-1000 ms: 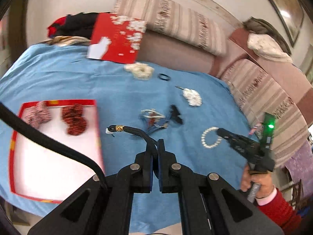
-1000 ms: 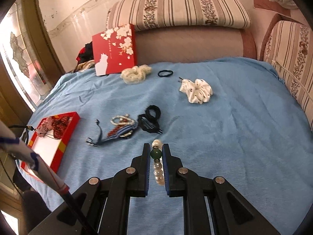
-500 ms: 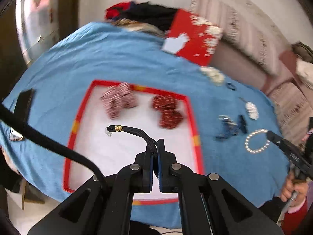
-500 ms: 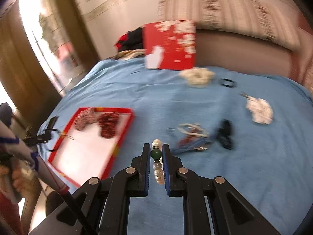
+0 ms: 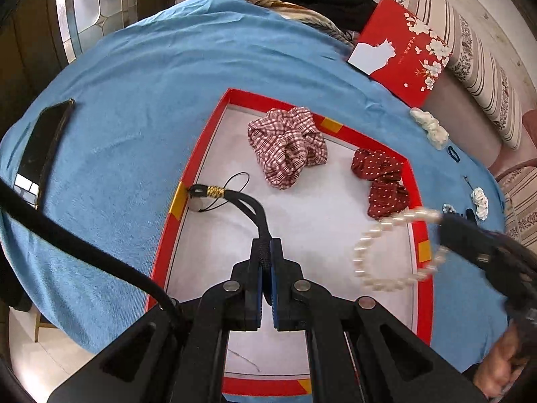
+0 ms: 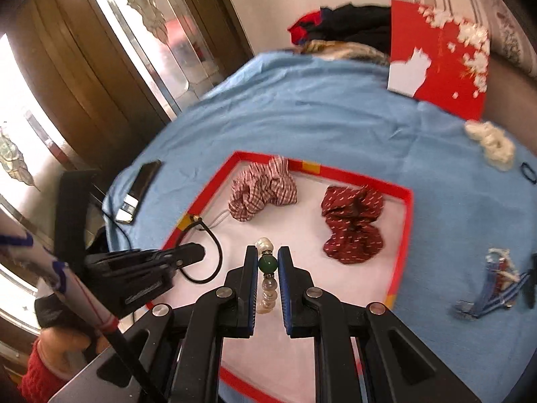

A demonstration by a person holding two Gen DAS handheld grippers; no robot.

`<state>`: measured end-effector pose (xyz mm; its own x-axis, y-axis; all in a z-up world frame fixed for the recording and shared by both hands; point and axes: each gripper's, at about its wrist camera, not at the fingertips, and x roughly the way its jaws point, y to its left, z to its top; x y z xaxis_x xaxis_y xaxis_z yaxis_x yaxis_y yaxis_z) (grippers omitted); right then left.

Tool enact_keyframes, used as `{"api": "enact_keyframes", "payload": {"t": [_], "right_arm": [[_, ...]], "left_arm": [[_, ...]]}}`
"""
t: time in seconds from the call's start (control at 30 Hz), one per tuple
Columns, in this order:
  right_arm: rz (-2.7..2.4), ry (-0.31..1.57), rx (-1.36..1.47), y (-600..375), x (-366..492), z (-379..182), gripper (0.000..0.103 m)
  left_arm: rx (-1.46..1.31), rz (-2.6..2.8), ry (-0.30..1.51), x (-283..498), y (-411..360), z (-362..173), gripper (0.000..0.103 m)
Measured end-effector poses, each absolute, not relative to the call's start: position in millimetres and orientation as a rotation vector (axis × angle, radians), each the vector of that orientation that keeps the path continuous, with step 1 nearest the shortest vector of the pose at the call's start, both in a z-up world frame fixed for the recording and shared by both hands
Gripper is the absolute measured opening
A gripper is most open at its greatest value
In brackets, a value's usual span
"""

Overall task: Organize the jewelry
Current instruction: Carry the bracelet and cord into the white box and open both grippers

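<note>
A red-rimmed white tray (image 5: 201, 141) (image 6: 404, 221) lies on the blue cloth. In it are a checked scrunchie (image 5: 285, 147) (image 6: 261, 188) and a dark red dotted scrunchie (image 5: 382, 181) (image 6: 352, 221). My left gripper (image 5: 266, 248) (image 6: 198, 253) is shut on a black cord necklace (image 5: 241, 199) (image 6: 214, 252) whose gold-wrapped end touches the tray's left rim. My right gripper (image 6: 267, 258) (image 5: 446, 225) is shut on a pearl bracelet (image 5: 386, 252) at its green bead (image 6: 267, 264), held over the tray.
A phone (image 5: 43, 147) (image 6: 137, 189) lies left of the tray. A red gift box (image 5: 402, 50) (image 6: 439, 57) leans at the back. A cream scrunchie (image 6: 490, 144), a black hair tie (image 6: 528, 173), a white scrunchie (image 5: 480, 198) and a blue-and-red tangle of jewelry (image 6: 496, 285) lie right of the tray.
Both grippers have swung left from the loose jewelry to over the tray. The black cord's end now rests at the tray's left rim. The pearl bracelet hangs over the tray's right side.
</note>
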<state>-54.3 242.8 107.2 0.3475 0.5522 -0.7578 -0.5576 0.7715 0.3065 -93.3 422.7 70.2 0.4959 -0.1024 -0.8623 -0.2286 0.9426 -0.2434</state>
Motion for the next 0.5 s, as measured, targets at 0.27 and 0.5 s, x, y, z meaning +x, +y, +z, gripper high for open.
{"api": "enact_keyframes", "payload": {"t": [0.27, 0.5], "right_arm": [[0.631, 1.051, -0.039, 239.7, -34.7, 62.9, 0.013], [0.594, 1.012, -0.144, 238.0, -37.3, 61.9, 0.014]], "left_arm": [[-0.356, 0.059, 1.083, -87.4, 427.4, 54.4, 0.003], [-0.374, 0.077, 1.088, -85.7, 432.8, 45.9, 0.009]]}}
